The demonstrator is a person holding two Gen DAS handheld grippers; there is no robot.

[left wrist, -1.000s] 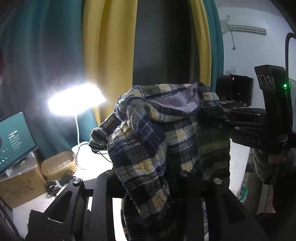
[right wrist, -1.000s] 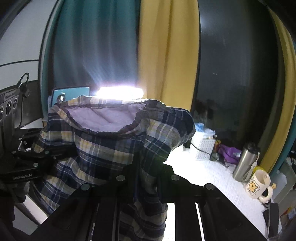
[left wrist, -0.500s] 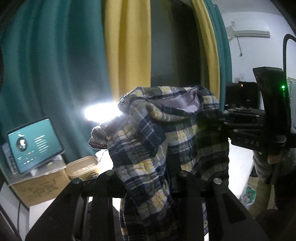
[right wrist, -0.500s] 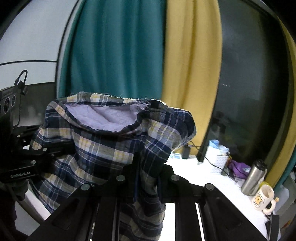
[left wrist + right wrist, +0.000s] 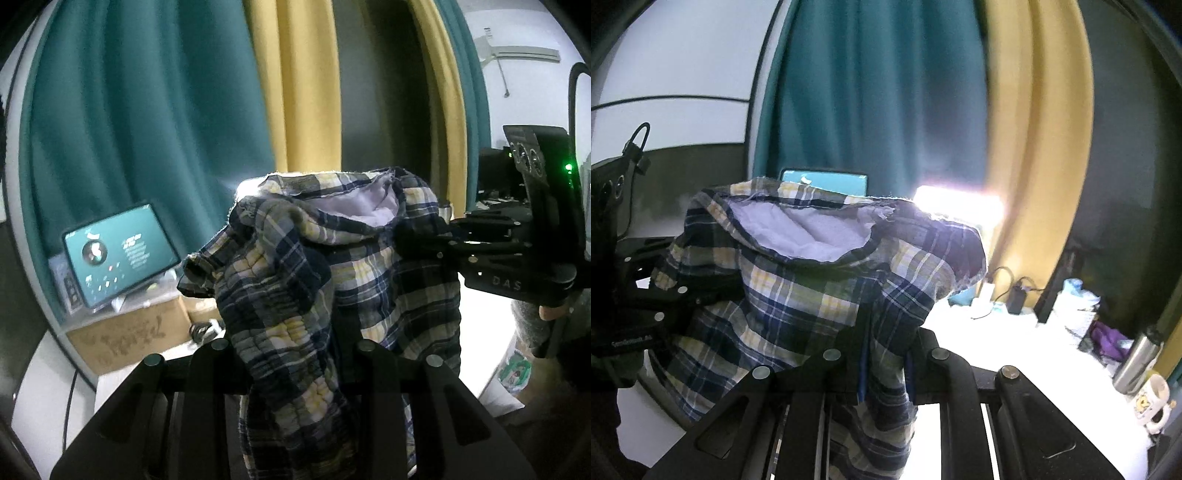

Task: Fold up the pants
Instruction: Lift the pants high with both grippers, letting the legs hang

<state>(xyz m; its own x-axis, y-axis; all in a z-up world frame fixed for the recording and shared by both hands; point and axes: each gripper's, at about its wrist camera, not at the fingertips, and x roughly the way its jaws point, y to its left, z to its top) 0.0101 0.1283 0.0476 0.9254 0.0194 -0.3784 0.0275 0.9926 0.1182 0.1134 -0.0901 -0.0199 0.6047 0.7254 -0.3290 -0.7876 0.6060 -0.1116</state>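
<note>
The plaid pants [image 5: 314,280], navy, yellow and white with a pale lining, hang in the air between my two grippers. My left gripper [image 5: 295,325] is shut on the bunched waistband fabric. My right gripper [image 5: 882,332] is shut on another part of the pants [image 5: 820,295]. The right gripper also shows at the right of the left wrist view [image 5: 424,240], clamped on the cloth. The left gripper shows at the left edge of the right wrist view [image 5: 683,291]. The fingertips are hidden by fabric.
A white table [image 5: 1015,354] lies below. On it are a tablet [image 5: 118,254], a cardboard box [image 5: 129,336], a bright lamp [image 5: 956,206], a charger [image 5: 1015,299], a steel tumbler [image 5: 1137,362] and a mug [image 5: 1152,402]. Teal and yellow curtains [image 5: 166,110] hang behind.
Both grippers have risen and tilted with the pants held between them. The tablet and lamp have shifted in view. The grips have not changed.
</note>
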